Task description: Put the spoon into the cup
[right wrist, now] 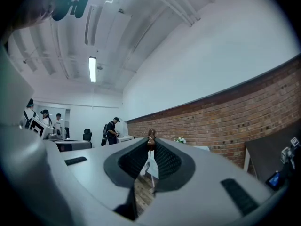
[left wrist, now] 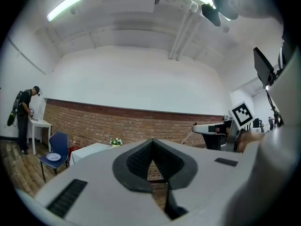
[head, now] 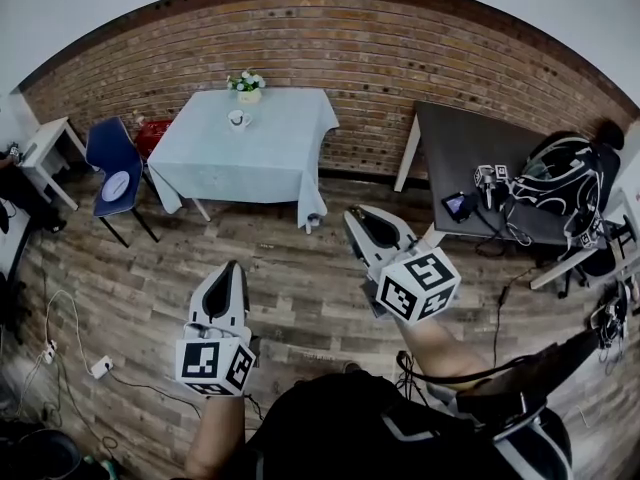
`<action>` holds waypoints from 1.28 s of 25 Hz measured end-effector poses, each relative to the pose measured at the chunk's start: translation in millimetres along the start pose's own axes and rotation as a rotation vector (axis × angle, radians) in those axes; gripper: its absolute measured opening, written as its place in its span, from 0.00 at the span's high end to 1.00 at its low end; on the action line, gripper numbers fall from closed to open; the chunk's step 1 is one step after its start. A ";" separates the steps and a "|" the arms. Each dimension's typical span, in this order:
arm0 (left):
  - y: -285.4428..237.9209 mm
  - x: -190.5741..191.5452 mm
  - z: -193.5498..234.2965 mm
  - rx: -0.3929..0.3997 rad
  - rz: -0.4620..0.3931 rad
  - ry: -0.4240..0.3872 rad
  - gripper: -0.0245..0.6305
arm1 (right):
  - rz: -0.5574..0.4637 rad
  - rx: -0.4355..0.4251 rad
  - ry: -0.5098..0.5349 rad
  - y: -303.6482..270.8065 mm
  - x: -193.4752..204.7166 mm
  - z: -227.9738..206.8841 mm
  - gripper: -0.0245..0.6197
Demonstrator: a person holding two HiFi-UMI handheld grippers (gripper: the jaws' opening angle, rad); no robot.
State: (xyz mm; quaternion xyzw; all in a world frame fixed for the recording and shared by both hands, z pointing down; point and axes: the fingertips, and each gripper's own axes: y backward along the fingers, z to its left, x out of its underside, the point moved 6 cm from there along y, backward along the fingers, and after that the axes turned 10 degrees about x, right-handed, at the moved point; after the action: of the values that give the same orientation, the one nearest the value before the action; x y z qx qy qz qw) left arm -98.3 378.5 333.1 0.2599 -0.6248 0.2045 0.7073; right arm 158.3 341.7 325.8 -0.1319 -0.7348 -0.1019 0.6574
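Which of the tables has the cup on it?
The cloth-covered table by the brick wall: the cup stands near its flowers. The dark table holds a backpack.

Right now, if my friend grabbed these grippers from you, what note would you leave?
Grippers: the left gripper is shut and empty. The right gripper is shut on a thin brown piece, likely the spoon.
Things: the cup sits on the white-cloth table across the room, near the flowers.
Done: spoon seems picked up.
To do: walk over, lower the spoon into the cup, let go.
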 end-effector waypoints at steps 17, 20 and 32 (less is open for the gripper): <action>13.7 13.3 65.6 -0.004 -0.019 0.027 0.95 | 0.027 -0.003 0.027 -51.4 15.1 38.8 0.89; -3.0 24.2 82.3 -0.041 -0.001 0.043 0.95 | 0.037 -0.014 0.022 -76.6 19.0 29.2 0.89; -125.6 29.4 144.5 -0.104 0.031 0.035 0.95 | 0.059 -0.093 0.016 -198.0 4.8 -32.2 0.89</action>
State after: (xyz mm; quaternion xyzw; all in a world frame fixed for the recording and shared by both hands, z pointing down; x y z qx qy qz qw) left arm -129.5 189.3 360.3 0.2094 -0.6260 0.1875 0.7274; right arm 123.1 144.6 339.0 -0.1834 -0.7198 -0.1176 0.6592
